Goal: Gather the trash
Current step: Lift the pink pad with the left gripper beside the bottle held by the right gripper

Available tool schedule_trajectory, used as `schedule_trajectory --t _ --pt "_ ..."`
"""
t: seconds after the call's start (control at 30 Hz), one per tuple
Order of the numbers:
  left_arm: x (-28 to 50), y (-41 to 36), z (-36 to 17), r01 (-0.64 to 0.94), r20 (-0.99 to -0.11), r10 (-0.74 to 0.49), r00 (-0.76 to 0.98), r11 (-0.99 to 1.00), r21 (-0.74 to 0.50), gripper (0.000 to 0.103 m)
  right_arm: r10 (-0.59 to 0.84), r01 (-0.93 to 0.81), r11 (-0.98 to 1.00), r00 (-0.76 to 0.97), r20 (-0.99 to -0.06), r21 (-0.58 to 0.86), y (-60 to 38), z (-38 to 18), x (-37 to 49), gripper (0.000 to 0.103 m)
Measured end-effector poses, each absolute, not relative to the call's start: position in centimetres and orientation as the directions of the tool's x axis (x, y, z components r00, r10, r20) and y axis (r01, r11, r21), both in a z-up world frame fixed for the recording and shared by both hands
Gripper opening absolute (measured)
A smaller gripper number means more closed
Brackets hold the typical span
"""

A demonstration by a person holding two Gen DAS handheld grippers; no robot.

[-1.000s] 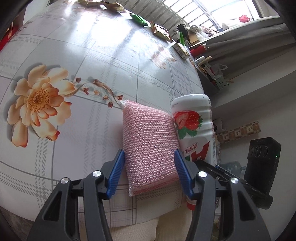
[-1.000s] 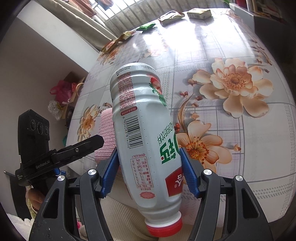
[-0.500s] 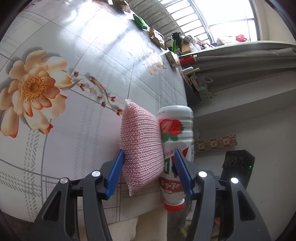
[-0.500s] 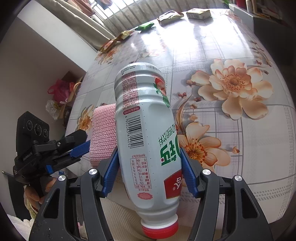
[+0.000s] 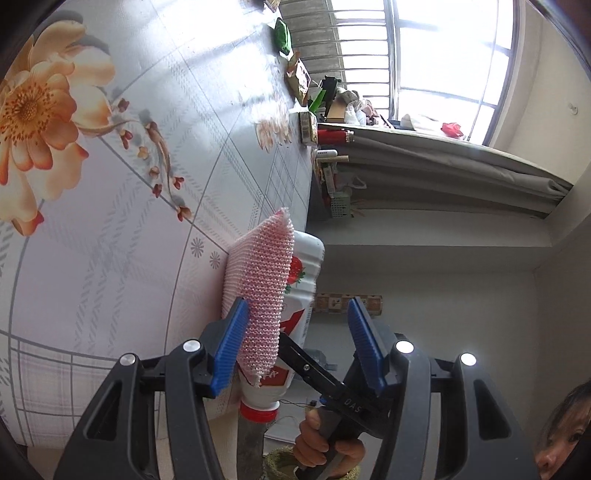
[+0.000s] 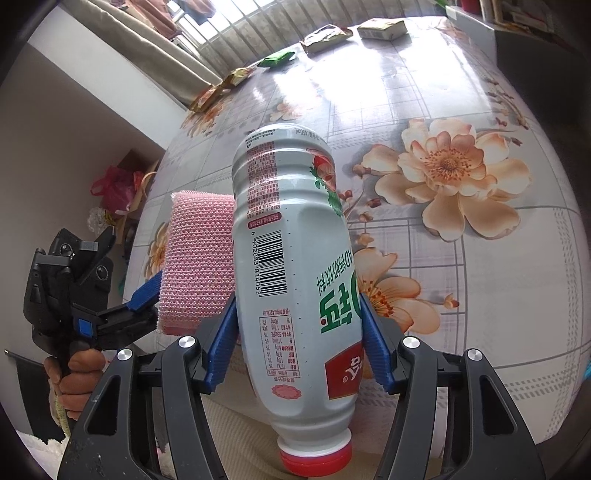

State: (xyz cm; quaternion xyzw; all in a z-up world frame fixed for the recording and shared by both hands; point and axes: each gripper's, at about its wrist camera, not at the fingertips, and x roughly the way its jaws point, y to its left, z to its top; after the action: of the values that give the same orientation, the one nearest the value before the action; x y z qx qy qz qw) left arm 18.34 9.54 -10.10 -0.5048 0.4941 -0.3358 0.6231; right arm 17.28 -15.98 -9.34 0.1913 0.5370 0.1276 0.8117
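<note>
My right gripper is shut on a white strawberry drink bottle, red cap toward the camera, held over the table's near edge. The bottle also shows in the left wrist view. A pink mesh sponge stands on edge between the fingers of my left gripper. It touches the left finger; a wide gap separates it from the right finger. The sponge leans against the bottle and shows in the right wrist view.
The floral tablecloth table carries wrappers at its far edge: a green packet, a tan packet, a small box, more wrappers. A cluttered shelf stands beyond the table under the window.
The left gripper has rolled and swung toward the table's edge. The sponge has tipped from flat up onto its edge against the bottle. The right gripper keeps the bottle nearly still.
</note>
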Motion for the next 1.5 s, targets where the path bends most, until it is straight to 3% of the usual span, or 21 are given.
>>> schedule_trajectory --t 0.13,0.3,0.57,0.77,0.87,0.9,1.0,1.1,1.2,1.27,1.33,1.5 --pt "18.5 8.8 -10.5 -0.095 -0.290 -0.915 0.280 0.274 -0.957 0.054 0.406 0.004 0.896 0.399 -0.822 0.444 -16.4 -9.2 17.0 0.057" --pt "18.8 8.4 -11.1 -0.129 -0.133 -0.956 0.263 0.102 -0.986 0.054 0.405 0.012 0.894 0.404 -0.820 0.447 -16.9 -9.2 16.7 0.057" --pt "19.4 7.3 -10.9 -0.133 -0.088 -0.965 0.246 0.056 -0.990 0.054 0.405 0.023 0.891 0.409 -0.818 0.453 -17.5 -9.2 16.2 0.056" --pt "19.5 5.7 -14.0 -0.262 0.151 -0.959 0.239 -0.213 -0.941 0.053 0.407 0.033 0.888 0.408 -0.817 0.459 -18.4 -9.3 15.6 0.056" --pt "19.3 5.4 -14.8 -0.288 0.186 -0.947 0.262 -0.260 -0.921 0.052 0.410 0.035 0.886 0.409 -0.815 0.463 -18.8 -9.2 15.3 0.056" --pt "19.2 5.5 -14.7 -0.283 0.173 -0.948 0.268 -0.249 -0.926 0.052 0.413 0.037 0.883 0.409 -0.814 0.467 -19.0 -9.2 15.2 0.056" --pt "19.2 6.4 -14.6 -0.280 -0.001 -0.954 0.301 -0.088 -0.956 0.052 0.427 0.036 0.876 0.409 -0.807 0.481 -19.4 -9.2 15.0 0.056" --pt "18.9 6.2 -14.9 -0.303 -0.107 -0.950 0.293 0.014 -0.953 0.051 0.429 0.031 0.875 0.411 -0.804 0.483 -19.3 -9.1 14.8 0.056" --pt "18.6 5.8 -12.4 -0.193 -0.261 -0.920 0.294 0.211 -0.958 0.051 0.436 0.028 0.872 0.410 -0.801 0.489 -19.4 -9.1 14.7 0.056" --pt "18.6 5.1 -10.7 -0.116 -0.304 -0.912 0.274 0.283 -0.952 0.052 0.436 0.023 0.873 0.410 -0.801 0.487 -19.4 -9.1 14.6 0.056" --pt "18.6 4.5 -9.5 -0.070 -0.328 -0.907 0.263 0.321 -0.944 0.064 0.433 0.018 0.876 0.410 -0.803 0.481 -19.2 -9.0 14.7 0.056" --pt "18.7 3.9 -8.0 0.002 -0.450 -0.849 0.275 0.469 -0.883 0.068 0.418 0.005 0.887 0.413 -0.809 0.461 -18.8 -8.9 14.6 0.056"
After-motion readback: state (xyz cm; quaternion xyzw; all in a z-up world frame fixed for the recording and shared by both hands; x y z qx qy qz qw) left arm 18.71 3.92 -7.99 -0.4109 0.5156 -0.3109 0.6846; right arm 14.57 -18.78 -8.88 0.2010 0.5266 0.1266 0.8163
